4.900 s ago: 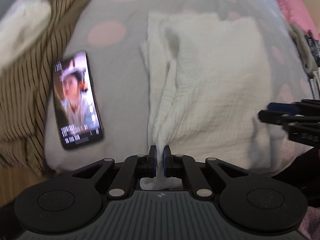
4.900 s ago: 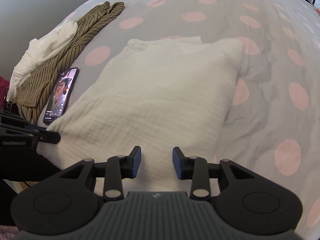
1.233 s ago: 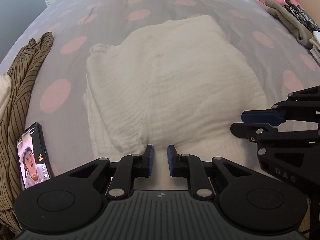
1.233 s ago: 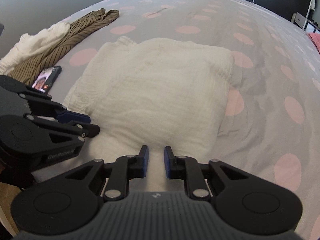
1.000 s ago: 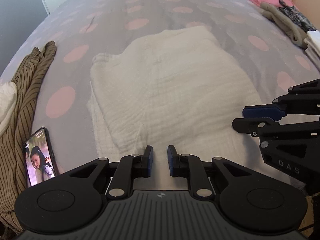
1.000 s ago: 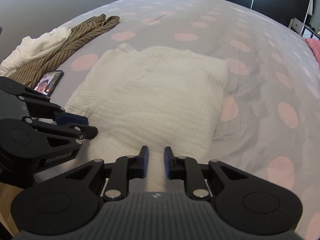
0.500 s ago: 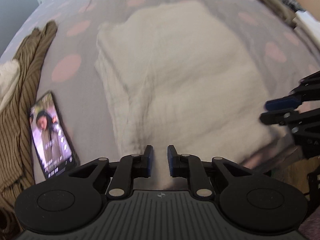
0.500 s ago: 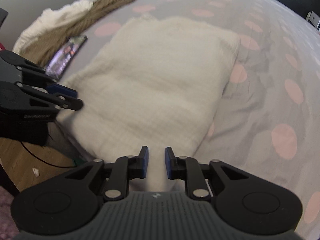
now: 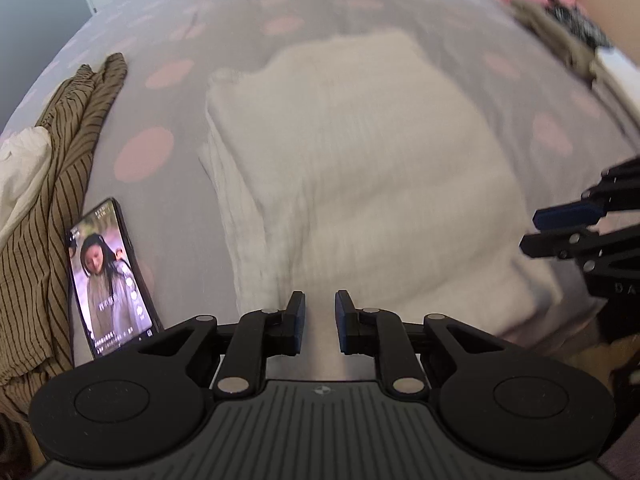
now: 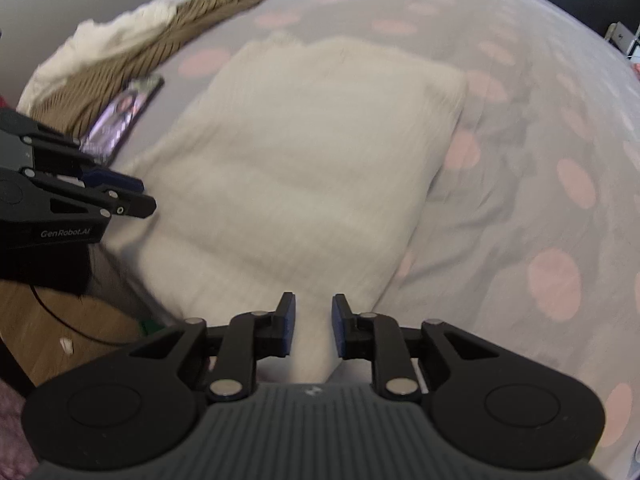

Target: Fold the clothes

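Note:
A folded cream garment (image 9: pixel 360 168) lies on the grey bedsheet with pink dots (image 9: pixel 168 168); it also shows in the right wrist view (image 10: pixel 304 168). My left gripper (image 9: pixel 319 312) is open and empty at the garment's near left corner. My right gripper (image 10: pixel 311 316) is open and empty at the garment's near right corner. The right gripper also shows at the right edge of the left wrist view (image 9: pixel 560 228). The left gripper also shows at the left of the right wrist view (image 10: pixel 136 196).
A phone (image 9: pixel 110 276) with a lit screen lies left of the garment. A brown striped garment (image 9: pixel 52 184) and a white one (image 10: pixel 100 44) are heaped at the left. More clothes (image 9: pixel 560 40) lie at the far right. The bed edge and wooden floor (image 10: pixel 52 320) are near.
Both grippers have come down and closer to the garment's near edge. Both have stayed open with a small gap.

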